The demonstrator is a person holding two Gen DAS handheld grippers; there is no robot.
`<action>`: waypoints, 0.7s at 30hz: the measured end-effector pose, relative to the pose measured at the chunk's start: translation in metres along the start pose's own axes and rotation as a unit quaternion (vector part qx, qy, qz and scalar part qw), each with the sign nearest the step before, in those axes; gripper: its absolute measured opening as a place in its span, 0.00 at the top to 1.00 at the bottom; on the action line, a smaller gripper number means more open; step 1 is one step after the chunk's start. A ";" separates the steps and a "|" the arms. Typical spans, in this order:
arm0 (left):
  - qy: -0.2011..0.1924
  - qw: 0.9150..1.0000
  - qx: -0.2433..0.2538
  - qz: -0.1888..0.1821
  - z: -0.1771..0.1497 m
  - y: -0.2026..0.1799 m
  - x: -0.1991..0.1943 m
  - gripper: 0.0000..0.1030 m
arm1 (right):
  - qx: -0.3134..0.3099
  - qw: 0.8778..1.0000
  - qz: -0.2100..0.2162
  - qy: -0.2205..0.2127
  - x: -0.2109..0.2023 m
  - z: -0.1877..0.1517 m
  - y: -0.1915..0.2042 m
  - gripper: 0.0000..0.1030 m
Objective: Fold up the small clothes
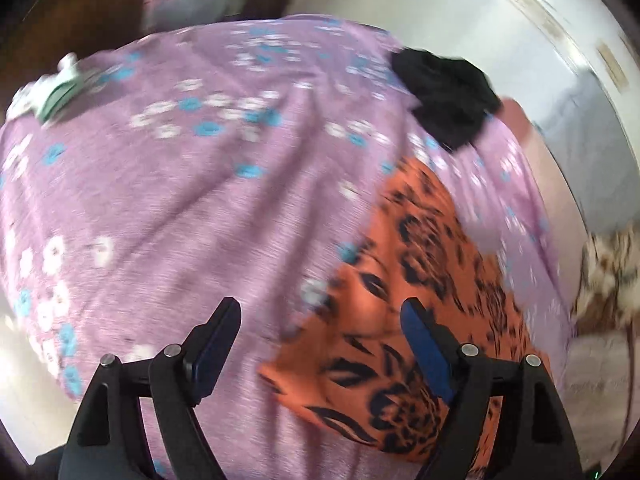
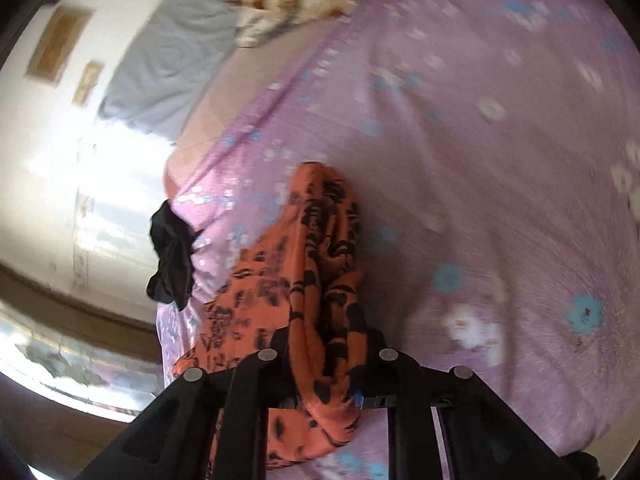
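An orange garment with black print (image 1: 416, 320) lies on the purple flowered bedsheet (image 1: 200, 184). My left gripper (image 1: 320, 320) is open and empty, hovering over the sheet at the garment's left edge; its right finger is above the cloth. My right gripper (image 2: 326, 336) is shut on a bunched fold of the orange garment (image 2: 320, 248) and holds it up from the purple sheet (image 2: 480, 160). A black garment (image 1: 444, 96) lies near the bed's far edge; it also shows in the right wrist view (image 2: 172, 256).
A green and white cloth (image 1: 56, 92) lies at the sheet's far left. A brown and white patterned cloth (image 2: 272, 4) and a grey pillow (image 2: 168, 60) lie beyond the sheet. The bed edge and a white wall (image 2: 60, 152) are close by.
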State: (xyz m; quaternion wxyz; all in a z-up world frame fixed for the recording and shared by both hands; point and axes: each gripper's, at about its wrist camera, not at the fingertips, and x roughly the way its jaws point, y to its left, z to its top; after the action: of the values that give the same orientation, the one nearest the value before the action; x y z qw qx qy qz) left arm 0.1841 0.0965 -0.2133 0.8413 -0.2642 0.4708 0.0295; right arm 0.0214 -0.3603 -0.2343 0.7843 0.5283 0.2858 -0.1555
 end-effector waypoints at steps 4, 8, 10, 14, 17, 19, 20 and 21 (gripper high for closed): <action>0.003 0.999 -0.053 0.013 0.008 0.029 -0.003 0.20 | -0.079 0.997 0.015 -0.014 -0.007 -0.012 0.064 0.84; -0.007 0.998 -0.058 0.027 0.015 0.040 -0.011 0.20 | -0.147 0.988 0.040 -0.002 -0.002 -0.039 0.126 0.84; -0.018 0.998 -0.058 0.032 0.019 0.044 -0.017 0.20 | -0.165 0.984 0.062 0.017 0.007 -0.056 0.157 0.84; -0.052 0.995 -0.067 0.053 0.027 0.056 -0.032 0.20 | -0.199 0.973 0.097 0.065 0.036 -0.098 0.209 0.84; -0.065 0.992 -0.084 0.066 0.032 0.069 -0.038 0.20 | -0.211 0.963 0.114 0.123 0.070 -0.141 0.231 0.84; -0.067 0.990 -0.099 0.072 0.035 0.078 -0.038 0.20 | -0.213 0.956 0.120 0.162 0.093 -0.167 0.233 0.84; -0.067 0.989 -0.107 0.074 0.036 0.084 -0.038 0.20 | -0.208 0.951 0.126 0.189 0.106 -0.182 0.232 0.84; -0.067 0.988 -0.115 0.077 0.037 0.088 -0.039 0.20 | -0.198 0.949 0.134 0.208 0.115 -0.191 0.229 0.84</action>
State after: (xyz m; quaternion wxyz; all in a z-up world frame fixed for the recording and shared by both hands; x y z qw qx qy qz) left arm 0.1646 0.1974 -0.2034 0.8303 -0.3190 0.4258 0.1659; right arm 0.1829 -0.0885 -0.1889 0.8099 0.4166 0.3939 0.1240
